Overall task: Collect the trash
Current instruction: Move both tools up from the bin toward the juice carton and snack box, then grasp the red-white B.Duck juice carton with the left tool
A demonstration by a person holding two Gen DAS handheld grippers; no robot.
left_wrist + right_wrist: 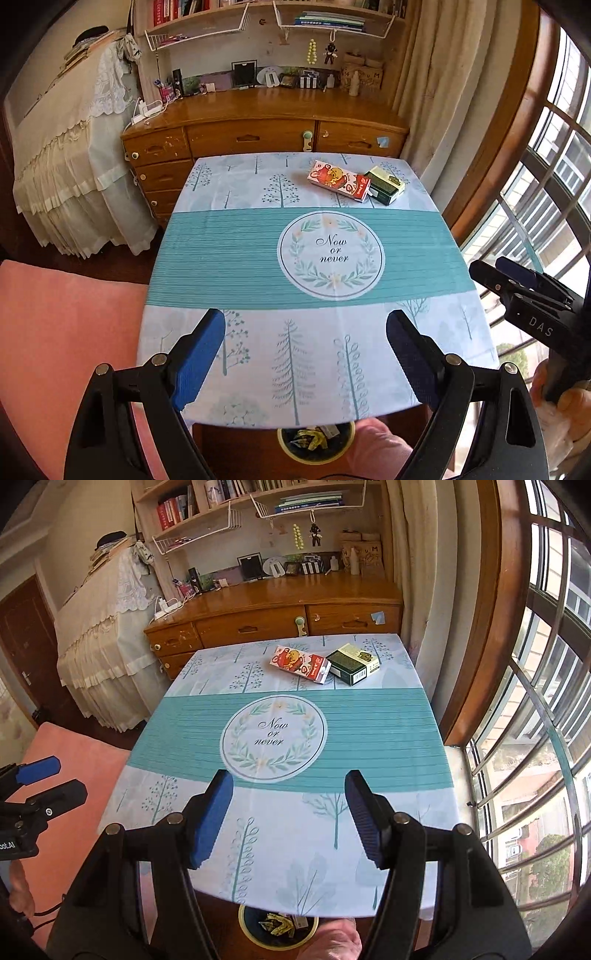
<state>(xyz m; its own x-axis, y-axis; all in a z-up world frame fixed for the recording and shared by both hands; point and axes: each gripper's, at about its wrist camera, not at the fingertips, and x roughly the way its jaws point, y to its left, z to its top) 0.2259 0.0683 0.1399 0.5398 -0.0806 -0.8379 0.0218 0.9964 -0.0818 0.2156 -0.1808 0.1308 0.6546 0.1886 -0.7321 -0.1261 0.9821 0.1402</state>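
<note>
Square bench [229,258] under a pale tree-print cloth with a teal band and a round "Now or never" emblem; fills the middle of both views.

Left tool [306,332], black with blue pads: jaws wide, nothing between them, above the near edge.

Right tool [289,805], same make: jaws apart, nothing between them, above the near right part.

Round yellow-rimmed dark bin [316,441] on the floor under the near edge, holding yellowish wrappers.

Red-and-white cartoon-printed carton [338,180], lying flat, far right of the cloth.

Dark green and cream box [386,186], flat, just right of the carton, seemingly touching it.
</note>
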